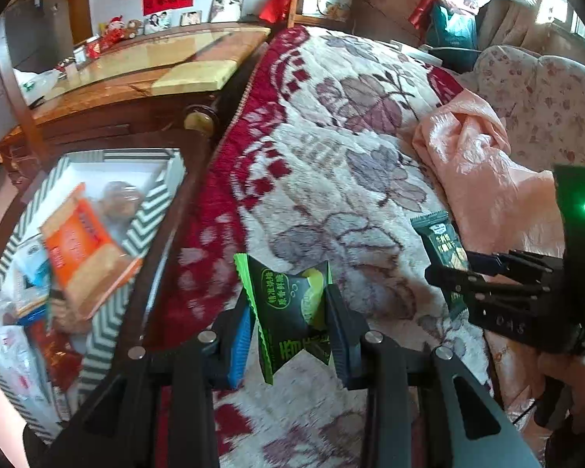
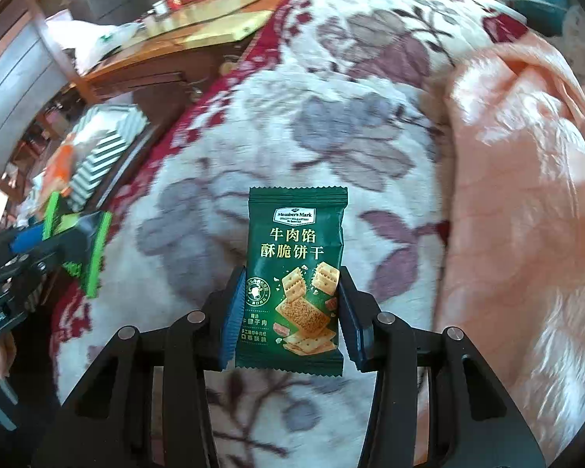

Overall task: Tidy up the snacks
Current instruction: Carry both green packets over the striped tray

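Note:
My left gripper point(image 1: 288, 312) is shut on a small black and bright green snack packet point(image 1: 288, 304), held above the flowered blanket. In the right wrist view that same packet point(image 2: 80, 249) shows at the left edge, in the left gripper's fingers. My right gripper point(image 2: 290, 312) is shut on a dark green cracker packet point(image 2: 296, 273), upright between the blue pads and lifted off the blanket. The left wrist view shows this cracker packet point(image 1: 442, 249) at the right, in the right gripper point(image 1: 460, 280). A chevron-patterned box point(image 1: 148, 210) holding an orange packet point(image 1: 85, 249) and other snacks sits down to the left, beside the bed.
The flowered red and white blanket point(image 1: 331, 124) covers the bed. A pink quilt point(image 1: 483, 179) is bunched on the right. A wooden cabinet with a glass top point(image 1: 144, 66) stands behind the box, with a dark bed post point(image 1: 199, 121) next to it.

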The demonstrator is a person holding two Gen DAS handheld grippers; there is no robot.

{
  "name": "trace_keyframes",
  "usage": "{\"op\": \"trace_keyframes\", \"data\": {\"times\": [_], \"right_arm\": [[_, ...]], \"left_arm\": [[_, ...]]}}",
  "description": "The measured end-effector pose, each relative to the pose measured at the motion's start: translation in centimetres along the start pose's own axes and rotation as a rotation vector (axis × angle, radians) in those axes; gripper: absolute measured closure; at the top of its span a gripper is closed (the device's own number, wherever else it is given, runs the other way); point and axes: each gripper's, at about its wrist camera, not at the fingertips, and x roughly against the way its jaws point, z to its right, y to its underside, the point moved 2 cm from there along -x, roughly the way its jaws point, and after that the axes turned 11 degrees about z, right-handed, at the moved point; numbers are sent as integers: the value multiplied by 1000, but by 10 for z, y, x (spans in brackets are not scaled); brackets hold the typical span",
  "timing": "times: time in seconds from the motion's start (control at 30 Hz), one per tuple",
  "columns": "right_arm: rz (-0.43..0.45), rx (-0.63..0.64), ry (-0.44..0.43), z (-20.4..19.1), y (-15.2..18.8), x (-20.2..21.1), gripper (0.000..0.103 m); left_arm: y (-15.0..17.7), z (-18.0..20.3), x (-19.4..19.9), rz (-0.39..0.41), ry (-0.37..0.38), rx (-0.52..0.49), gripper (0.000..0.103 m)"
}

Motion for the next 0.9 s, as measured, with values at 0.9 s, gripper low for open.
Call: {"op": "trace_keyframes", "data": {"times": [0.9], "right_arm": [[19,203,-113,-129,-18,5,60]], "left_arm": [[9,-85,51,91,-150,94,66]]}}
